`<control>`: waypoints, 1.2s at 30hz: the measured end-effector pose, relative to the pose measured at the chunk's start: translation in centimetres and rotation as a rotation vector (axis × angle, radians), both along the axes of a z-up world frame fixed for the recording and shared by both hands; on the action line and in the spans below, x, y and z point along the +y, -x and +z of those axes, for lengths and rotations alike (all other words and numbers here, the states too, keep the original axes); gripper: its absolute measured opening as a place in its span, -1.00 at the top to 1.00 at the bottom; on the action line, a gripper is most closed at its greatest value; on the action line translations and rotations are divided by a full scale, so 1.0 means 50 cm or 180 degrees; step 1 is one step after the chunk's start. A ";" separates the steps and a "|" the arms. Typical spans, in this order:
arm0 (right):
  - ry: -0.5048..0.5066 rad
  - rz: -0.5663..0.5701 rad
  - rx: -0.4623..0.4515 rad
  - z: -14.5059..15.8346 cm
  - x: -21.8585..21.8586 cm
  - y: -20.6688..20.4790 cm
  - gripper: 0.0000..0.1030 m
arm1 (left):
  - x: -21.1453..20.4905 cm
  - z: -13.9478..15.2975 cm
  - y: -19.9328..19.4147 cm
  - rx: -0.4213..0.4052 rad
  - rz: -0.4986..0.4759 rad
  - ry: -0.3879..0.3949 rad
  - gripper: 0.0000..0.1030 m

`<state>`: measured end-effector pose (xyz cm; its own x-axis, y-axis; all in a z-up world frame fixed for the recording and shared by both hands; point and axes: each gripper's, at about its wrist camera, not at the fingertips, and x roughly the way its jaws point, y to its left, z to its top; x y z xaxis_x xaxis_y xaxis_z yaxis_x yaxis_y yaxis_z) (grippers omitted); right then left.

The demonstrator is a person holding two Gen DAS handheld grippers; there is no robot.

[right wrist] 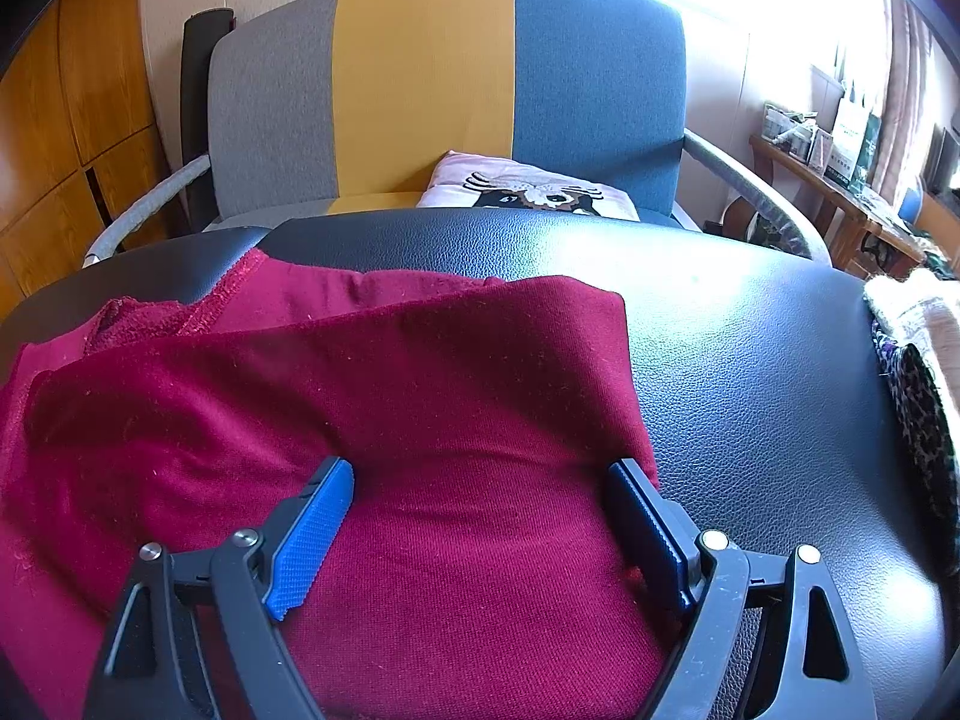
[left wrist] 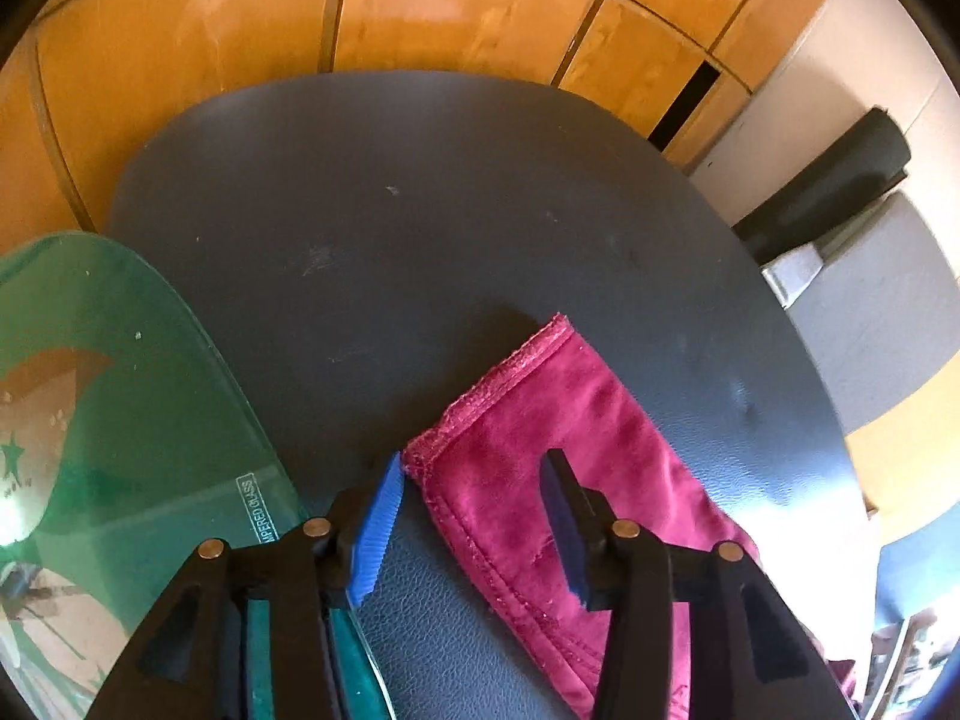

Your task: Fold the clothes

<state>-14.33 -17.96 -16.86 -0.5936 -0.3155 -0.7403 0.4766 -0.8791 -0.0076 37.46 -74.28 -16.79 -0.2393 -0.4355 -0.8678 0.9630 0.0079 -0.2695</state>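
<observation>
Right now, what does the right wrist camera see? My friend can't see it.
A dark red garment lies partly folded on a black table, with the open right gripper above it. Behind stands a grey, yellow and blue chair holding a pink cushion.

My ribbed blue rubbery pads (right wrist: 312,534) hover over a fuzzy crimson knit garment (right wrist: 372,396) on a glossy, grained black leatherette surface (right wrist: 750,372); green tempered glass pane (left wrist: 120,396) gleams smooth.
</observation>
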 end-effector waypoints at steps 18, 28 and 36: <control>0.0015 0.0009 -0.0009 0.001 0.001 0.000 -0.70 | 0.195 0.193 0.177 0.1252 -0.1052 0.0573 0.86; 0.0044 0.0022 -0.0025 0.001 0.006 0.003 -0.71 | 0.475 0.146 0.455 0.1426 -0.2236 0.0391 0.86; 0.0077 0.0038 -0.0054 0.001 0.006 0.005 -0.75 | 0.595 0.064 0.514 0.1245 -0.2724 0.0052 0.57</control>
